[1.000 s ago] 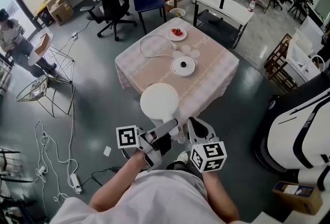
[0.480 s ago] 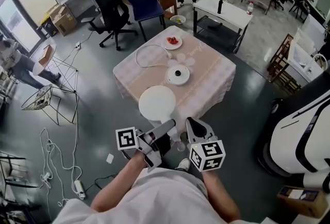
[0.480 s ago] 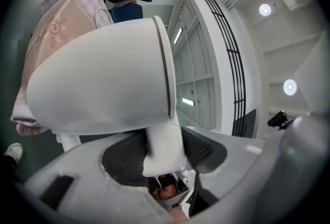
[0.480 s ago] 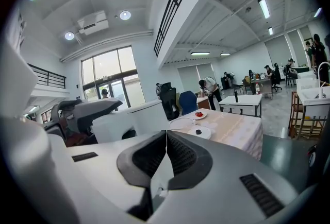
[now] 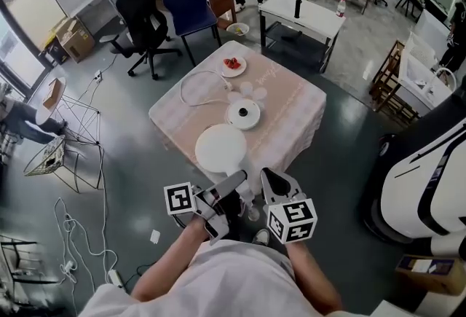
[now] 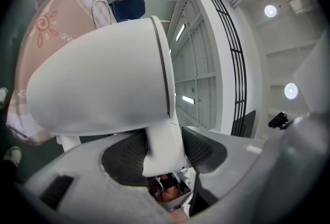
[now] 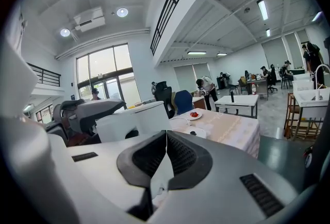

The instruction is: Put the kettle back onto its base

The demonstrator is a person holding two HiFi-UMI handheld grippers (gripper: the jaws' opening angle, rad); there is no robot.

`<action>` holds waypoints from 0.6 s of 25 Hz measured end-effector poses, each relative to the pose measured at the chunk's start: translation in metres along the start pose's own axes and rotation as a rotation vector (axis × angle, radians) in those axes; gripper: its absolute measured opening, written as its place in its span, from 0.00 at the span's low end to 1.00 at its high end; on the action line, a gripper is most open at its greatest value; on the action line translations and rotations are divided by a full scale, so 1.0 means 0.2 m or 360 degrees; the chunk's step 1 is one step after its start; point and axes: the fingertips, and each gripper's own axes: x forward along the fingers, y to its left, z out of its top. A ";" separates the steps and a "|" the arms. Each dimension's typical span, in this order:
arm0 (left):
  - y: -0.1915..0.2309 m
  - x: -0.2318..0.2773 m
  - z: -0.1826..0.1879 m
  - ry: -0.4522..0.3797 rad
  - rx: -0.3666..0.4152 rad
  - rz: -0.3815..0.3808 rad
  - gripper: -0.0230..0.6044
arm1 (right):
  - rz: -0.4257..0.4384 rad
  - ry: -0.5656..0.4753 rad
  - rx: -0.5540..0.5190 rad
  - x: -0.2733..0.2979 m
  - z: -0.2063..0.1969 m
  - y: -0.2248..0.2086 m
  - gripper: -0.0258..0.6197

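The left gripper [image 5: 234, 180] is clamping its fingers [image 6: 126, 153] on the white handle [image 6: 162, 148] of the kettle [image 5: 222, 149], 1 ribbed pad pressing on each side of it. The kettle, plain white with a thin dark seam under its lid, is hanging in the air over the near corner of the counter [image 5: 295, 100], well apart from the base [image 5: 243, 114]. The base, a white disc with a black centre, is sitting in the middle of the pink checked cloth [image 5: 175, 119], with its white cord [image 5: 191, 80] looping away toward the far side. A plate [image 5: 233, 65] of red pieces is lying near the far corner. The cloth is carrying a pink sun-like motif [image 6: 44, 27] and a line of script [image 5: 266, 73] beside it, both too small to read. The right gripper [image 5: 271, 178] is hovering just beside the left one, its fingers [image 7: 180, 158] pressing together with only each other between them. Each gripper is wearing a cube with black-and-white square markers, the left cube [image 5: 180, 197] and the right cube [image 5: 293, 219], bearing block patterns rather than letters. In the right gripper view the kettle [image 7: 136, 120] is showing nearer than the counter [image 7: 232, 127].
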 end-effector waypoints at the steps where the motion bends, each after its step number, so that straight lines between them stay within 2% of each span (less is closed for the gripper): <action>1: 0.01 0.01 0.03 0.0011 -0.0006 -0.0002 0.37 | -0.0013 0.0002 0.0001 0.02 0.01 -0.01 0.05; 15: 0.11 0.20 0.50 0.0207 -0.0027 -0.0002 0.38 | -0.0173 0.0023 0.0027 0.43 0.14 -0.12 0.05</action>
